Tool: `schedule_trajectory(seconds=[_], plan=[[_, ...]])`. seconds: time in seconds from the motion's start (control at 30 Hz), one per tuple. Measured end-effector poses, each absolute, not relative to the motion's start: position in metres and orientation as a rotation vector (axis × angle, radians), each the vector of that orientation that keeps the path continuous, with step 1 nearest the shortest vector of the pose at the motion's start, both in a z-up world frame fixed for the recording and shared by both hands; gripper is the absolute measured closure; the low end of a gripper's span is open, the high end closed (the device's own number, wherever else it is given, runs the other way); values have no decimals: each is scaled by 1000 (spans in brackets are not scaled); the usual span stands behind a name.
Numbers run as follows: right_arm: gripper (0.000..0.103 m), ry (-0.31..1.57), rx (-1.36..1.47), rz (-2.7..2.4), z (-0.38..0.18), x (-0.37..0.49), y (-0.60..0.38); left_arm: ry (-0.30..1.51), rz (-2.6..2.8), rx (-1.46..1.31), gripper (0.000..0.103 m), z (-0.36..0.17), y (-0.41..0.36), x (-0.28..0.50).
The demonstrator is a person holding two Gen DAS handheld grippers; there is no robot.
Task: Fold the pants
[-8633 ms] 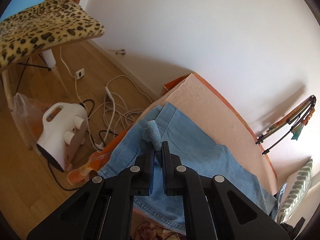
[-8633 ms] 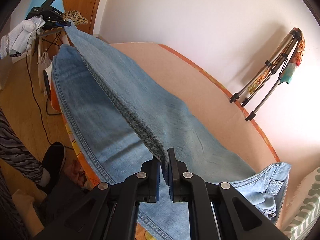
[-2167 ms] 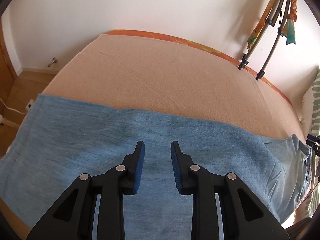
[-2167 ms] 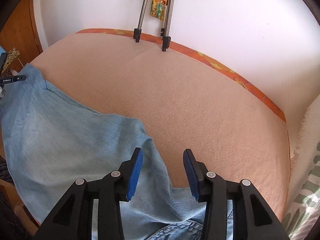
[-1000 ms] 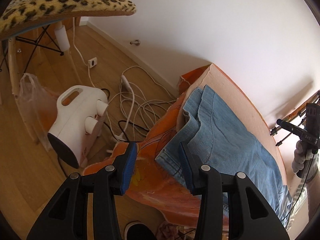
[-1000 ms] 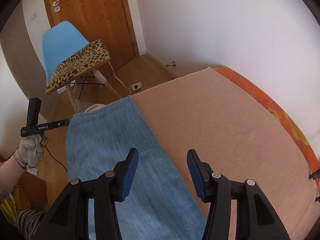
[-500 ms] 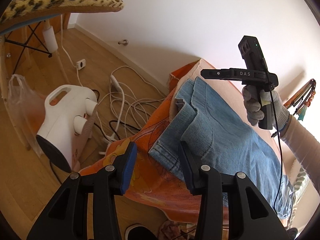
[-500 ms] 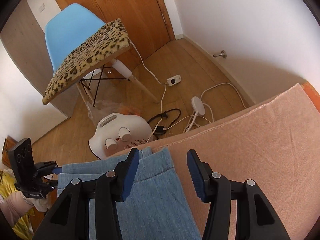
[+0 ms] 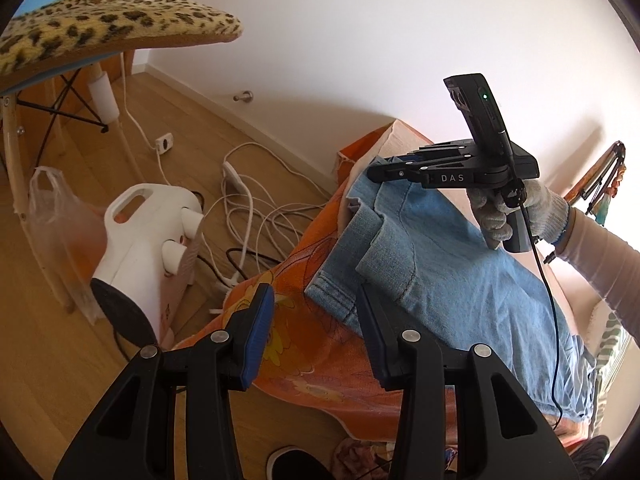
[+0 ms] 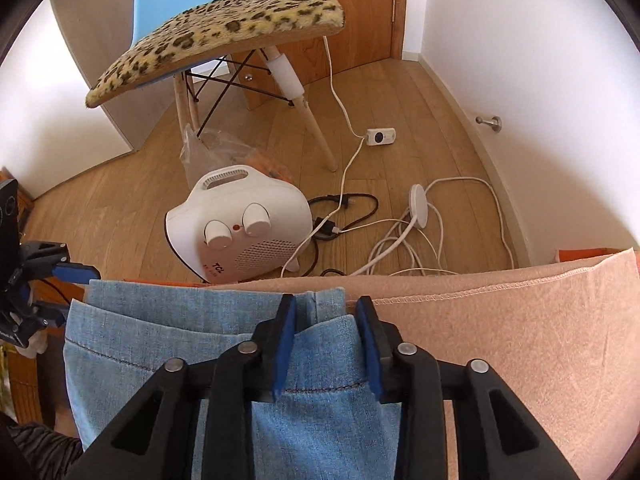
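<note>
Light blue jeans (image 9: 460,276) lie folded lengthwise on a peach-covered bed (image 10: 540,320), their leg hems at the bed's foot end. My left gripper (image 9: 316,332) is open, just off the near hem corner, beside the orange sheet edge. My right gripper (image 10: 324,340) is open with its jaws around the far hem corner of the jeans (image 10: 280,392). In the left wrist view the right gripper (image 9: 384,170) hovers over that far corner, held by a gloved hand.
A white fan heater (image 10: 240,226) and tangled white cables (image 10: 420,232) lie on the wood floor past the bed end. A blue chair with a leopard cushion (image 10: 224,24) stands beyond. An orange sheet (image 9: 312,344) hangs off the bed.
Both grippers released the jeans earlier and moved to the hem end. In the last second the right gripper came down over the far hem corner; the left edged closer to the near corner.
</note>
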State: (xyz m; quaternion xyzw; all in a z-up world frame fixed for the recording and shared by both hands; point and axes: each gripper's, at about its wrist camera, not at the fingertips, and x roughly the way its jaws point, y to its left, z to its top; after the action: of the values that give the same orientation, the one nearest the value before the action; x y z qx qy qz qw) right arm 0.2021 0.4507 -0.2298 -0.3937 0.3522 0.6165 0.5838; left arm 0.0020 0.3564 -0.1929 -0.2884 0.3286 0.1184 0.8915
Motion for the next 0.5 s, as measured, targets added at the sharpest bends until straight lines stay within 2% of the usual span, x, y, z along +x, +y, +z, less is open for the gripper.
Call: schedule_trajectory(seconds=[0.13, 0.23, 0.37, 0.5], plan=[[92, 680, -979, 1354, -218, 182, 439, 689, 238, -589, 62, -194, 355, 6], [92, 554, -966, 1274, -194, 181, 429, 687, 244, -564, 62, -192, 354, 9], [92, 591, -944, 1191, -193, 206, 433, 688, 235, -551, 62, -189, 353, 12], [85, 627, -924, 1245, -194, 211, 433, 681, 216, -541, 62, -184, 348, 18]])
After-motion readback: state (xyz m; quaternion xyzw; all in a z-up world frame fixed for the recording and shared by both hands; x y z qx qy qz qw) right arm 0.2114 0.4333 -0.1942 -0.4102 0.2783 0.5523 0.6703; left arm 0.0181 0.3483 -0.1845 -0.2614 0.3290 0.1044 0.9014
